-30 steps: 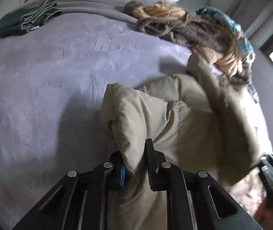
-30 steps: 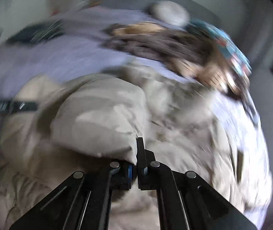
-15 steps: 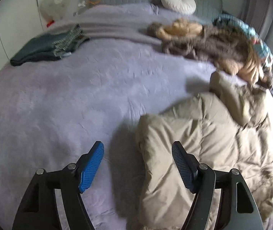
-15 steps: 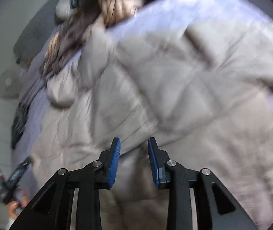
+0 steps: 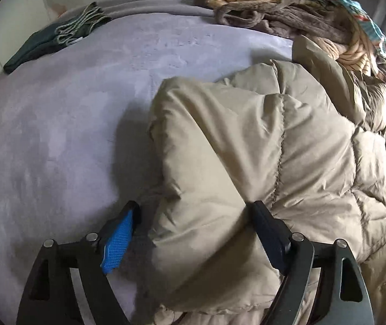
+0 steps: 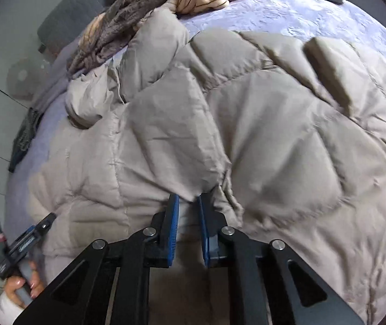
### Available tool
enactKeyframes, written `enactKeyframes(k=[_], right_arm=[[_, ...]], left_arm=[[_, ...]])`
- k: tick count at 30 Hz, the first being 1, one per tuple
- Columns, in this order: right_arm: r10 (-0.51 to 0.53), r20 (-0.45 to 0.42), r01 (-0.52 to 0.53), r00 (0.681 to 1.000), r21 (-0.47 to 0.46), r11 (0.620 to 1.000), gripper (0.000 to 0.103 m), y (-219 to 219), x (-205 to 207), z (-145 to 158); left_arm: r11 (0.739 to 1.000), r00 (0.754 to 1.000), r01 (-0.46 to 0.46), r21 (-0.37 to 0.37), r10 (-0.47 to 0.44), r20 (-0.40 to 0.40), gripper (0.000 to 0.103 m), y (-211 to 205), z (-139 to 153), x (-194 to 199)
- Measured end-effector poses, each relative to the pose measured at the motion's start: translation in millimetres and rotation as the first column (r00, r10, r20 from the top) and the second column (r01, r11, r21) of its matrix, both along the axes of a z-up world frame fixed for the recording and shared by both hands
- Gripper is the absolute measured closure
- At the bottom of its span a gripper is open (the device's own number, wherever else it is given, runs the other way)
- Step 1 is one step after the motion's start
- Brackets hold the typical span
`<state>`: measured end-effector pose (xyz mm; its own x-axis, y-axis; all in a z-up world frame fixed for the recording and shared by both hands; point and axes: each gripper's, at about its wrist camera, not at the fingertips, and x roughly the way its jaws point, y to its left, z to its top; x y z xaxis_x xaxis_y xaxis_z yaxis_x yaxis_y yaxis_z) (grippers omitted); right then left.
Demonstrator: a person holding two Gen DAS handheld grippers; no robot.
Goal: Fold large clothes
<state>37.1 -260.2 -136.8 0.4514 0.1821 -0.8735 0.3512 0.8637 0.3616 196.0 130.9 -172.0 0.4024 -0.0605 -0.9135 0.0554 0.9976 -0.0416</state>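
**Two grippers working on a puffy beige jacket**

Two grippers are meeting the jacket [image 5: 260, 146] on a lavender bedspread [image 5: 57, 135]. The left gripper [image 5: 195, 211] is standing wide open, its blue-padded finger [image 5: 117, 241] sitting at 7 o'clock in its own view, just beside the jacket's edge and over the bedspread, while the other finger is pressing into the fabric at 5 o'clock. A rounded fold of the jacket is bulging between the two (not pinched).

The right gripper [image 6: 187, 203] is showing a narrow gap between its pads [image 6: 171, 233], with its tips touching a crease of the jacket [image 6: 247, 135]; I cannot tell whether any fabric is actually being caught. The jacket is filling most of that view, spreading from the centre toward 3 o'clock, its quilted panels lying rumpled.

A pile of brown and striped clothes [image 5: 287, 13] is lying at 1 o'clock in the left view, touching the jacket's far end. A folded dark green garment [image 5: 54, 38] is resting well apart at 10 o'clock. At 8 o'clock in the right view, the person's left hand [image 6: 22, 284] is gripping the other tool's handle.
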Motion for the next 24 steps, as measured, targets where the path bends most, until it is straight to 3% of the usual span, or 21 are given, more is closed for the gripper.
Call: enactKeyframes(k=[2,4,6,10,14,16,21,22,24], right_arm=[[-0.018,-0.006,0.018,1.0,0.063,0.998,0.082,-15.5,-12.0,8.2],[-0.061,-0.003,0.061,0.998,0.102,0.993,0.06,-34.7,-28.1,14.9],[-0.104,0.019,0.101,0.994,0.137,0.985,0.052,-48.9,-47.3,23.3],[-0.189,0.004,0.186,0.982,0.153,0.971,0.046,-83.5,-89.2,30.2],[-0.272,-0.014,0.271,0.962,0.161,0.949,0.04,-116.9,-107.3,28.7],[-0.313,-0.016,0.312,0.949,0.168,0.935,0.034,-136.3,-119.1,27.9],[-0.396,-0.018,0.393,0.918,0.173,0.903,0.028,-184.2,-141.0,25.9],[-0.408,-0.018,0.405,0.913,0.165,0.899,0.02,-195.3,-145.9,25.9],[-0.433,-0.006,0.428,0.902,0.159,0.89,0.018,-213.9,-152.5,26.7]], left_arm=[[0.999,1.0,0.001,0.036,-0.002,0.021,0.018,-4.6,14.1,-3.2],[0.999,0.999,0.028,0.045,-0.03,0.045,0.018,-14.8,31.0,-9.7],[0.998,0.997,0.055,0.04,-0.057,0.06,0.018,-27.1,43.7,-18.1],[0.991,0.99,0.113,0.07,-0.118,0.075,0.018,-63.5,58.6,-30.9],[0.986,0.984,0.165,0.014,-0.166,0.059,0.018,-106.5,63.2,-44.9],[0.982,0.981,0.189,-0.012,-0.189,0.044,0.0,-134.0,63.5,-53.6],[0.965,0.965,0.261,-0.006,-0.26,0.033,0.0,-197.5,64.6,-75.4],[0.962,0.962,0.273,-0.007,-0.273,0.028,0.0,-208.4,64.3,-78.4],[0.953,0.953,0.302,-0.014,-0.302,0.01,0.0,-231.6,62.0,-85.2]])
